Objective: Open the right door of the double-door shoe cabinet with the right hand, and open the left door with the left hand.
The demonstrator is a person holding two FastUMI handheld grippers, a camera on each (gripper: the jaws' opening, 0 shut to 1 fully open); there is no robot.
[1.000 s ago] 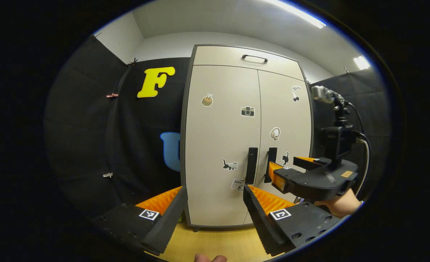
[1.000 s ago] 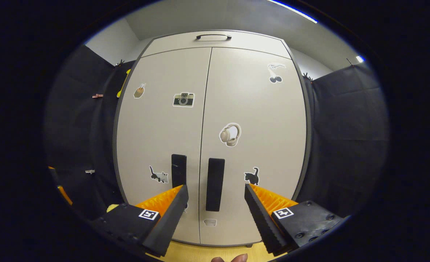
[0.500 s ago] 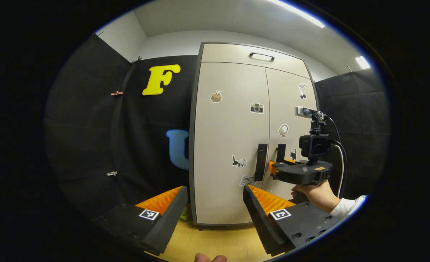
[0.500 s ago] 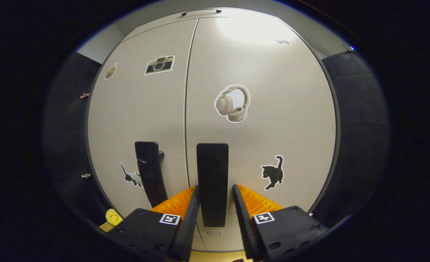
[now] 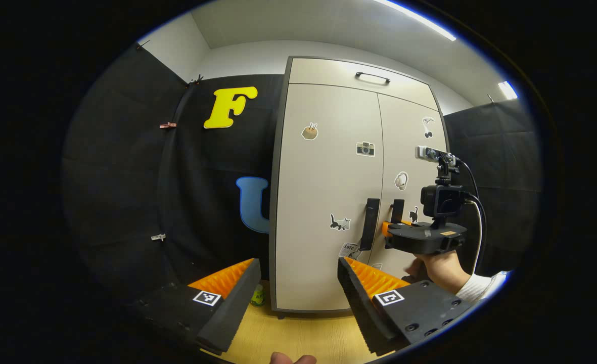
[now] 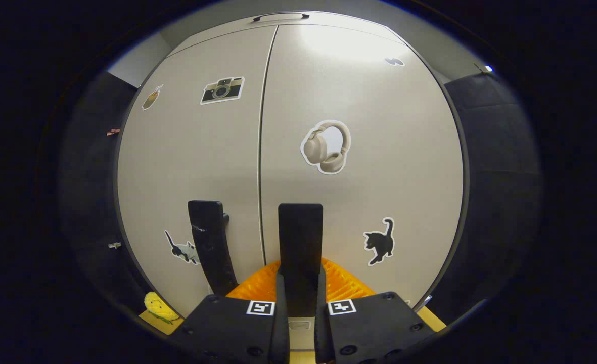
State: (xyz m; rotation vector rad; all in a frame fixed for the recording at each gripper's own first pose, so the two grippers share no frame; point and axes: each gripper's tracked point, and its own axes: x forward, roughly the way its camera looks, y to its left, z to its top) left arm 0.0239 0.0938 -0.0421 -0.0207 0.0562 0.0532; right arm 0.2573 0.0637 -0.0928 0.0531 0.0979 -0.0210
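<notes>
Right gripper view, 2 doors [image 6: 379, 167], 2 handles [image 6: 300, 242]

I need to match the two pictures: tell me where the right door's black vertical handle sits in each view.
Left gripper view: the right door's black vertical handle stands right of centre, just behind the right gripper held by a hand.
Right gripper view: low centre, clamped between that gripper's own fingers.
Shared landmark: the beige headphones sticker above the handle.

One shoe cabinet [image 5: 328, 202], two doors [image 6: 202, 167], three handles [image 6: 301, 242], two cat stickers [image 6: 379, 241].
</notes>
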